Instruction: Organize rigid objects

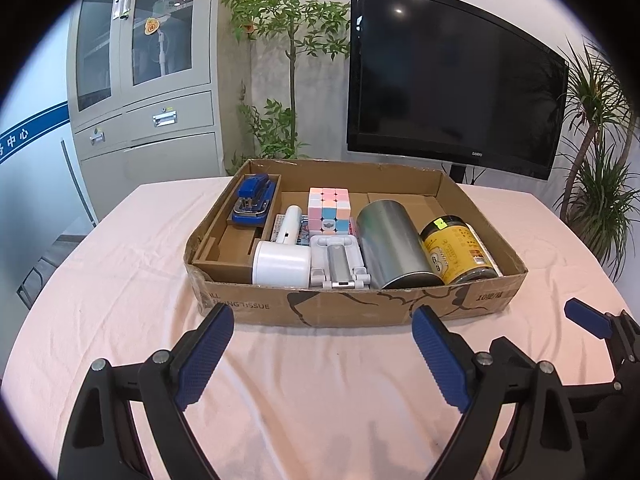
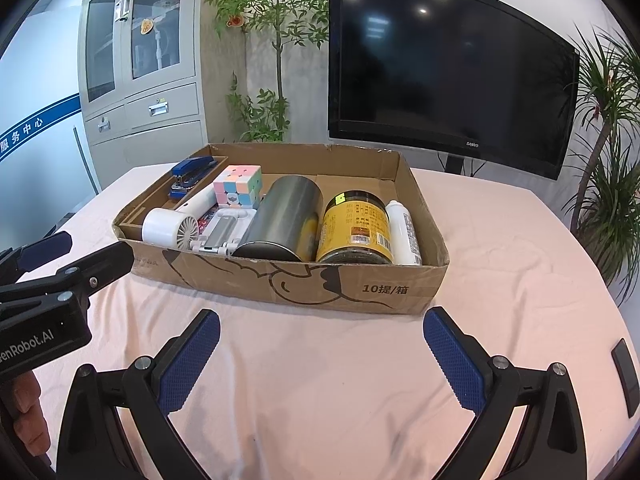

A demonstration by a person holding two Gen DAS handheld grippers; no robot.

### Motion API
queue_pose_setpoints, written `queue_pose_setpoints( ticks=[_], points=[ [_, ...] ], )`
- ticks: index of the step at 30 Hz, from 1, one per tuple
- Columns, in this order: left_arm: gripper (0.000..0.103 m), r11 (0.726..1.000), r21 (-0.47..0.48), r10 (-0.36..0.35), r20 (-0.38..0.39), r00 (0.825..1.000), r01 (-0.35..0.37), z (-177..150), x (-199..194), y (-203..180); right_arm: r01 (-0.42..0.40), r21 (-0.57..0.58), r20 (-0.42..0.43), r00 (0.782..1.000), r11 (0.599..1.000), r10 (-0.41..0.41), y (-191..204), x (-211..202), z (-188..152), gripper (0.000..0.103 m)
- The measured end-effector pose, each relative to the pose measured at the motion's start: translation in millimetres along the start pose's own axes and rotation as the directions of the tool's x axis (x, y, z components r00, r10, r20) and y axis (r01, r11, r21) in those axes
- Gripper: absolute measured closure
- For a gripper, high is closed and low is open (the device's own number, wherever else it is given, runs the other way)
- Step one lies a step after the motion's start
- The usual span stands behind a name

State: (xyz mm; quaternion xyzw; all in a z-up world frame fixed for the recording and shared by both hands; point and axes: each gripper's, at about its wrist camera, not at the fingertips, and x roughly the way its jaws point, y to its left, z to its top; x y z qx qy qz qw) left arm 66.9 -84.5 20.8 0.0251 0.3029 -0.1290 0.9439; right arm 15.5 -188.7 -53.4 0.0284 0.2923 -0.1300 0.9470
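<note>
A shallow cardboard box (image 1: 344, 308) (image 2: 360, 288) sits on the pink tablecloth. Inside lie a blue stapler (image 1: 253, 200) (image 2: 192, 172), a white handheld fan (image 1: 280, 256) (image 2: 168, 228), a pastel cube (image 1: 329, 208) (image 2: 238, 186), a white folding stand (image 1: 339, 264) (image 2: 224, 232), a silver can (image 1: 390, 244) (image 2: 284, 220), a yellow jar (image 1: 460, 250) (image 2: 356, 232) and a white bottle (image 2: 404, 232). My left gripper (image 1: 322, 354) and my right gripper (image 2: 322, 356) both stand open in front of the box, holding nothing.
Behind the table stand a black monitor (image 1: 452, 76), a grey cabinet (image 1: 144, 80) and potted plants (image 1: 600, 184). A small dark device (image 2: 626, 376) lies near the table's right edge. A hand (image 2: 24, 412) holds the left gripper at the right wrist view's left side.
</note>
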Motion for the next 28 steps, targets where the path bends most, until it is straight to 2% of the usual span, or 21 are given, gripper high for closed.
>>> queue_pose_setpoints(
  ticks=[10, 19, 22, 26, 28],
  points=[
    [0.012, 1.000, 0.011, 0.021, -0.004, 1.000, -0.021, 2, 4, 1, -0.005, -0.003, -0.008, 1.000, 1.000, 0.005, -2, 4, 1, 0.001],
    [0.012, 1.000, 0.006, 0.009, -0.023, 1.000, -0.009, 5, 14, 5, -0.004, -0.007, -0.016, 1.000, 1.000, 0.004, 1, 11, 2, 0.001],
    [0.012, 0.999, 0.018, 0.029, -0.019, 0.999, -0.028, 6, 20, 5, -0.003, -0.011, -0.022, 1.000, 1.000, 0.002, 1, 17, 3, 0.001],
    [0.012, 1.000, 0.001, -0.024, -0.006, 1.000, 0.024, 8, 28, 10, -0.007, -0.013, -0.028, 1.000, 1.000, 0.006, 1, 26, 6, 0.001],
    [0.012, 0.996, -0.053, -0.073, -0.018, 0.997, 0.072, 11, 37, 22, -0.023, -0.011, -0.028, 0.999, 1.000, 0.023, 1, 32, 8, 0.001]
  ],
)
